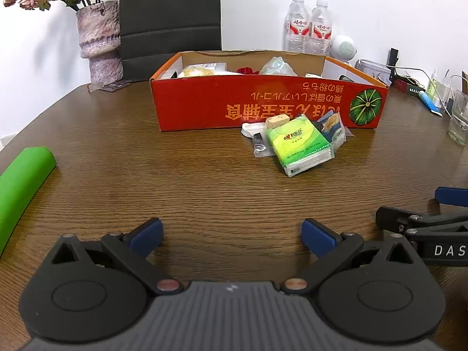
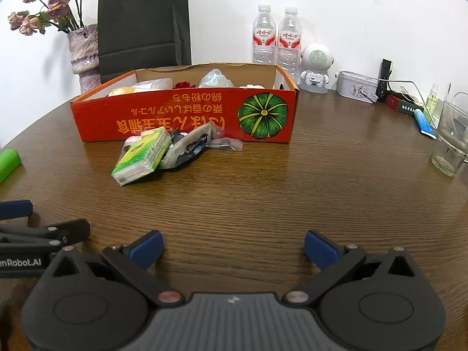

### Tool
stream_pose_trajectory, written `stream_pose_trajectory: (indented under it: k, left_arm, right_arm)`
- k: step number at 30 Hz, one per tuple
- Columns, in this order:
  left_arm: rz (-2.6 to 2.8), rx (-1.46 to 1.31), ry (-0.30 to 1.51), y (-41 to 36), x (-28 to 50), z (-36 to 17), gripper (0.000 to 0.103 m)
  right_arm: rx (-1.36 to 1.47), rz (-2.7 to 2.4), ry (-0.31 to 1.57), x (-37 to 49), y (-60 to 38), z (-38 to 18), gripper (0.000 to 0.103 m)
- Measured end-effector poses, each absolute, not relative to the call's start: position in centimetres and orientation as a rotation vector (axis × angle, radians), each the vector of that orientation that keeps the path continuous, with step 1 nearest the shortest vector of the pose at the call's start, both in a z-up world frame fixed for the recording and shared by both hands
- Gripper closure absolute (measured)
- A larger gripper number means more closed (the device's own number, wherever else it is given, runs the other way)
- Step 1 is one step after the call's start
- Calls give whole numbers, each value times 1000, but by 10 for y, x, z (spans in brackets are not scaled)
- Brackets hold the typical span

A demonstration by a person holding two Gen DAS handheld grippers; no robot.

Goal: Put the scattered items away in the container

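Observation:
An open red cardboard box (image 1: 204,102) (image 2: 187,117) with a green pumpkin picture stands on the brown table and holds several items. Against its front wall lies a small pile: a green tissue pack (image 1: 299,146) (image 2: 143,155), a small tan block (image 1: 276,121), clear plastic packets (image 1: 259,143) (image 2: 226,143) and a blue-printed pouch (image 1: 333,127) (image 2: 190,146). My left gripper (image 1: 232,234) hovers open low over the table, well short of the pile. My right gripper (image 2: 232,247) is open too, nothing between its blue pads, right of the pile.
A vase of dried roses (image 1: 99,41) (image 2: 83,55) and a black bag (image 2: 143,20) stand behind the box. Two water bottles (image 1: 308,26) (image 2: 276,38), a white robot speaker (image 2: 316,67), a tin and cables crowd the back right. A glass (image 2: 450,146) sits right, a green roll (image 1: 20,184) left.

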State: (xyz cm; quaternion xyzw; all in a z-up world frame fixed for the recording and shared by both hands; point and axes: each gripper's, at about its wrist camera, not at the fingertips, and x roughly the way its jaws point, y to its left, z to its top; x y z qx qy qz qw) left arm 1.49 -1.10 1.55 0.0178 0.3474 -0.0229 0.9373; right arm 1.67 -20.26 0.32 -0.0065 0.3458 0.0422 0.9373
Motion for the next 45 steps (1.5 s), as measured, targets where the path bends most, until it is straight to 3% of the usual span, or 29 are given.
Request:
stream_pose_trajectory:
  k: [39,41,45]
  left_arm:
    - [-74,35,690,-14,19,20,0]
    - [-118,60,653,-21,26,30,0]
    - [-251,118,588,-38,59,49,0]
  right_arm:
    - [-10,88,704,17,-203,3,0]
    - [22,103,691,15,-209,6,7]
    - [171,145,627,13,-236,29,8]
